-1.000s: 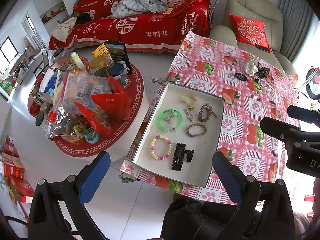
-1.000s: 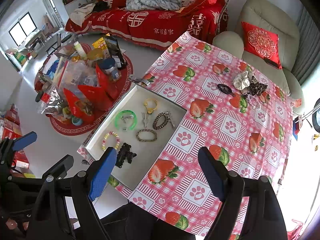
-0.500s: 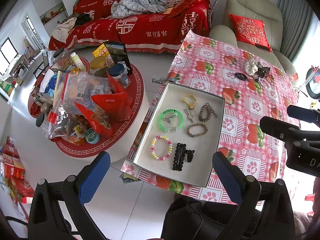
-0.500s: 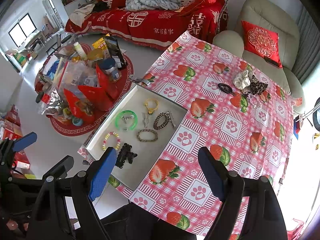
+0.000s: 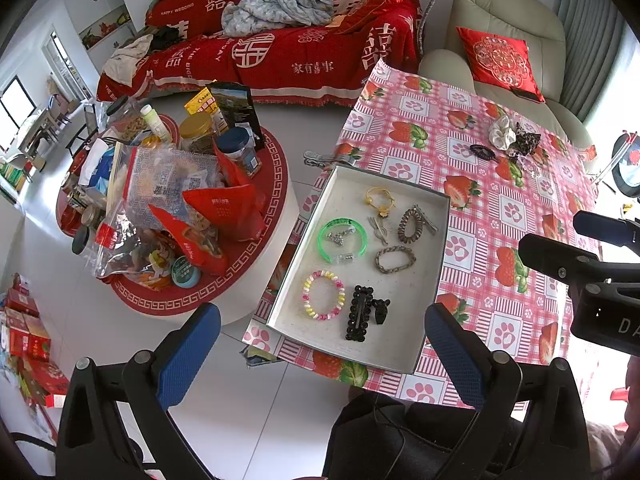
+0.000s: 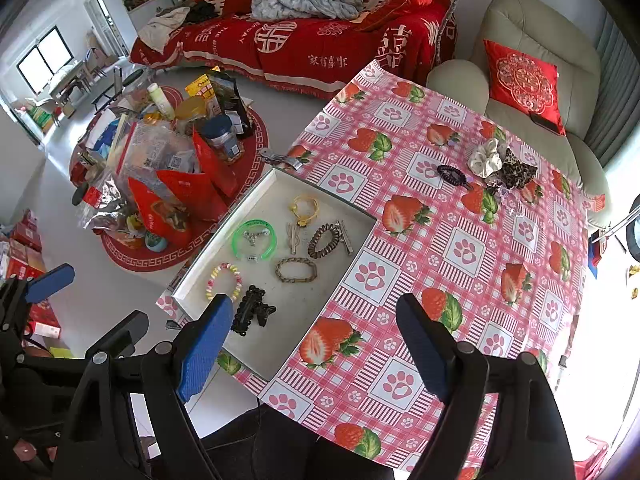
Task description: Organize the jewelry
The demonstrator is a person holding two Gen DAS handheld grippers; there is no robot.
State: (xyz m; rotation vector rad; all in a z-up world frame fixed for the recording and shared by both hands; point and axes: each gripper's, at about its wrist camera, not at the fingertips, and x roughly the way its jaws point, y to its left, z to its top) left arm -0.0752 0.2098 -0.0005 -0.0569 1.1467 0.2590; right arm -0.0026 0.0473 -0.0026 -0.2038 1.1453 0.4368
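A shallow white tray [image 5: 400,184] [image 6: 256,200] lies on the strawberry tablecloth [image 6: 460,248]. It holds a green bangle [image 5: 342,238], a pastel bead bracelet [image 5: 324,295], a black hair clip [image 5: 360,312], a yellow bracelet [image 5: 380,198], a brown coil tie [image 5: 410,225] and a chain bracelet [image 5: 395,259]. Scrunchies [image 6: 502,164] and a dark hair tie [image 6: 451,174] sit at the table's far side. My left gripper [image 5: 320,356] hovers open above the tray's near edge. My right gripper [image 6: 316,344] is open above the tablecloth, beside the tray, holding nothing.
A low round table [image 5: 256,280] crowded with snack bags, jars and bottles stands left of the tablecloth. A red-covered sofa [image 5: 280,52] and a beige armchair [image 5: 512,20] with a red cushion are behind. Red boxes [image 5: 24,332] sit on the floor at left.
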